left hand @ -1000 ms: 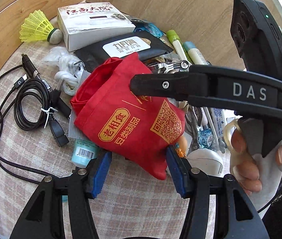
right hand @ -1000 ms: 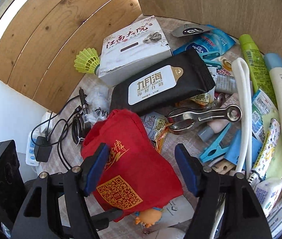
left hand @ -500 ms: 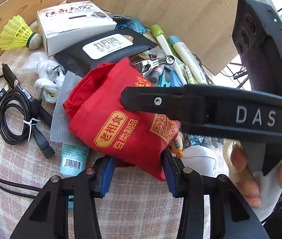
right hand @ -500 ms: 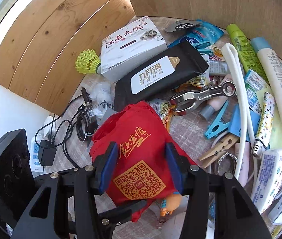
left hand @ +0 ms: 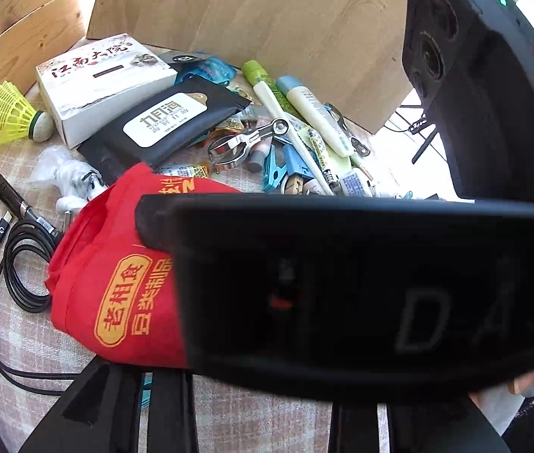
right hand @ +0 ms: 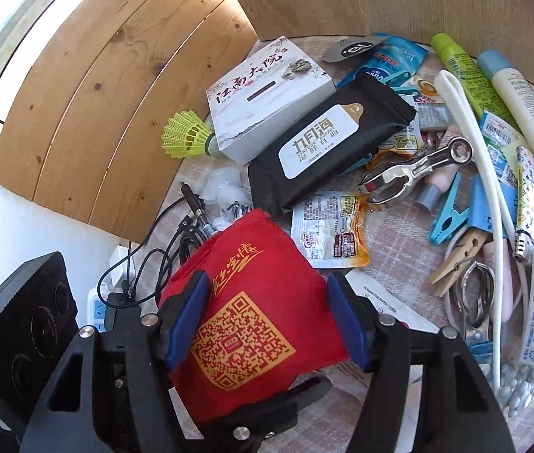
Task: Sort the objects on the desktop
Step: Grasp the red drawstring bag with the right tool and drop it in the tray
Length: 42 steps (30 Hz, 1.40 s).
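Note:
A red cloth bag [right hand: 251, 294] with a yellow QR code sits between the blue pads [right hand: 187, 317] of my right gripper [right hand: 267, 321], and both pads press on its sides. In the left wrist view the red bag [left hand: 116, 283] hangs over the checked cloth, and the right gripper's black finger [left hand: 342, 283] crosses in front of it. My left gripper [left hand: 251, 373] is at the bag's lower edge with its jaws closing. Its tips are hidden behind the right gripper. From the right wrist view a left finger [right hand: 300, 387] lies under the bag.
Behind the bag lie a white box [right hand: 267, 98], a black wipes pack [right hand: 327, 139], a yellow shuttlecock [right hand: 183, 136] and a snack packet [right hand: 331, 226]. Black cables [left hand: 21, 264] lie at the left. Metal tongs [right hand: 414, 170], tubes [right hand: 523, 124] and pegs crowd the right. Wooden panels [left hand: 304, 37] stand behind.
The right pads have closed in on the bag's sides. The left jaws have narrowed at its lower edge. The right gripper now fills much of the left wrist view.

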Tool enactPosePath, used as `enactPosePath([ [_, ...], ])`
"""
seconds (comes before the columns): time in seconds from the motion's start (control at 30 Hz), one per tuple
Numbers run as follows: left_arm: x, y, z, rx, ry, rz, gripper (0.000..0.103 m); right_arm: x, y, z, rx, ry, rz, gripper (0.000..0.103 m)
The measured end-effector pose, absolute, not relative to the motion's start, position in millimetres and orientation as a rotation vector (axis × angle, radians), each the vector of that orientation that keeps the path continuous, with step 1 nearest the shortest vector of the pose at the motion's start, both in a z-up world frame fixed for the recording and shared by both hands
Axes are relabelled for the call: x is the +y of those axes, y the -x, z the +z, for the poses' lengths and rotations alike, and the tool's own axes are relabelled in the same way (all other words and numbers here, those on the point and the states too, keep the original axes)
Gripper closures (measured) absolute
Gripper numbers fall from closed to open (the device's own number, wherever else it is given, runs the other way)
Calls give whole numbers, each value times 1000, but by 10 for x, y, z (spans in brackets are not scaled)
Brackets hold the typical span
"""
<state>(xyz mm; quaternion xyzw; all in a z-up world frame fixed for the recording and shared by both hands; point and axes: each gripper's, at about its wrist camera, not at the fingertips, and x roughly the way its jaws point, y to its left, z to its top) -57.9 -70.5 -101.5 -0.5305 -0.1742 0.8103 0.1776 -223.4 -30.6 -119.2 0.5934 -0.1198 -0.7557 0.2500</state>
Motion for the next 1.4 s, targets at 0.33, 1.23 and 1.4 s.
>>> enactPosePath([
  [0.33, -605, 418, -860, -493, 1461, 2303, 83, -260, 2011, -1107, -320, -1622, -2073, 64],
  [1.23, 3810, -35, -212, -186, 1298, 2027, 84, 3991, 482, -275, -617, -1499, -2525, 64],
  [1.4, 4316, -212, -336, -22, 1369, 2016, 62, 4707, 57, -332, -691, -1517, -2767, 62],
])
